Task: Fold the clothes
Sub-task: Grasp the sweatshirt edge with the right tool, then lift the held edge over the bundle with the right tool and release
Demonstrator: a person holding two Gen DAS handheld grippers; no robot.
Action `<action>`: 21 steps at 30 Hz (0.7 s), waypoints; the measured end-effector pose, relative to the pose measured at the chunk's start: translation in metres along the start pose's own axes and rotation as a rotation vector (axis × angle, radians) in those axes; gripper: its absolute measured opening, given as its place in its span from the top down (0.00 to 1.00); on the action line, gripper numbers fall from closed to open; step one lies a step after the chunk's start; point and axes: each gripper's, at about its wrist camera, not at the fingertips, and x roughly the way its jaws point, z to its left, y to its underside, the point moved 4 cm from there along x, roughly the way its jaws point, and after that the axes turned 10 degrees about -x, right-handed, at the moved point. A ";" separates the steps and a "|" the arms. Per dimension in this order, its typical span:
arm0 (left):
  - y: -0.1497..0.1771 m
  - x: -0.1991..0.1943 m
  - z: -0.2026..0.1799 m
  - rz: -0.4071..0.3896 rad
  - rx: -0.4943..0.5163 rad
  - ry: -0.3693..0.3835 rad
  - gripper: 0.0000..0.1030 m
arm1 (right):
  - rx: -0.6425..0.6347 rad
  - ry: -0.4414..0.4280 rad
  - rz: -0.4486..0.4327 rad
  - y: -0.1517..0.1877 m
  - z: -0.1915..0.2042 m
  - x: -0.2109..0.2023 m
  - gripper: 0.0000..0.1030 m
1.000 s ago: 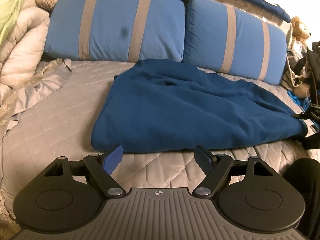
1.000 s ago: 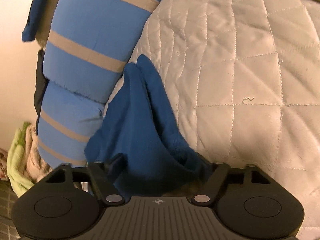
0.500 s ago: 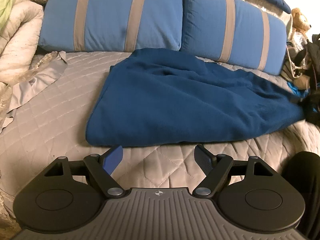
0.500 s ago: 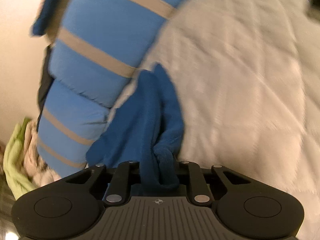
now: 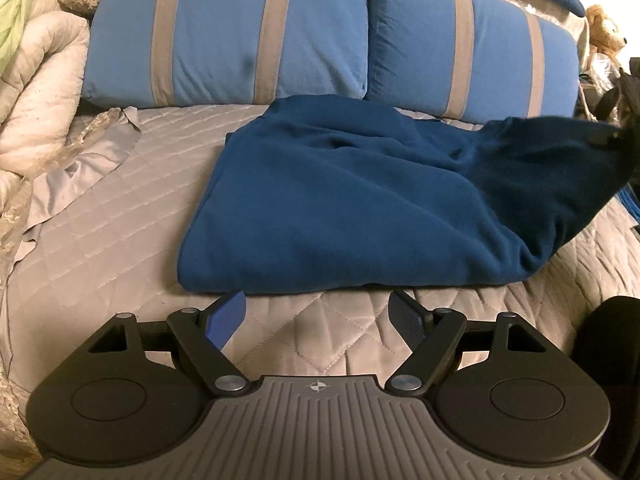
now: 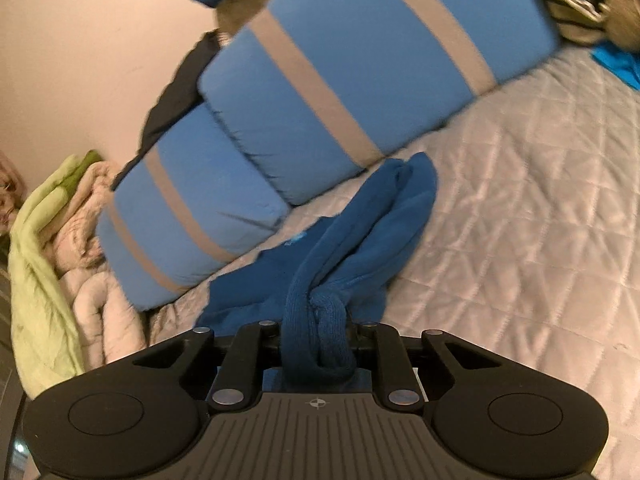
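- Since a moment ago, the right end of the dark blue garment point(image 5: 360, 204) has lifted off the bed — earlier it lay flat on the quilt.
- The right gripper point(image 6: 316, 344) is clamped tight on a bunched, ribbed edge of the garment, which trails away from it toward the pillows.
- The left gripper point(image 5: 318, 312) hovers just short of the garment's near hem, jaws spread wide, holding nothing.
- The garment lies on a grey quilted bedspread point(image 5: 120, 216), in front of two blue striped pillows point(image 5: 224, 36).
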 end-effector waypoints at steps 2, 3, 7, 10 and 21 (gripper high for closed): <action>0.000 0.000 0.001 0.000 -0.006 0.004 0.24 | -0.031 -0.012 0.003 -0.002 0.013 0.002 0.81; 0.000 0.000 0.002 0.000 -0.010 0.006 0.24 | -0.046 -0.012 0.005 -0.002 0.019 0.002 0.81; -0.001 -0.001 0.001 -0.011 -0.002 -0.028 0.24 | -0.075 -0.011 0.013 0.000 0.031 0.006 0.81; -0.002 -0.002 0.002 -0.018 -0.005 -0.023 0.24 | -0.097 0.004 0.016 0.002 0.033 0.007 0.81; -0.005 -0.011 0.009 -0.038 -0.032 0.032 0.24 | -0.245 0.202 0.056 0.011 0.017 0.017 0.82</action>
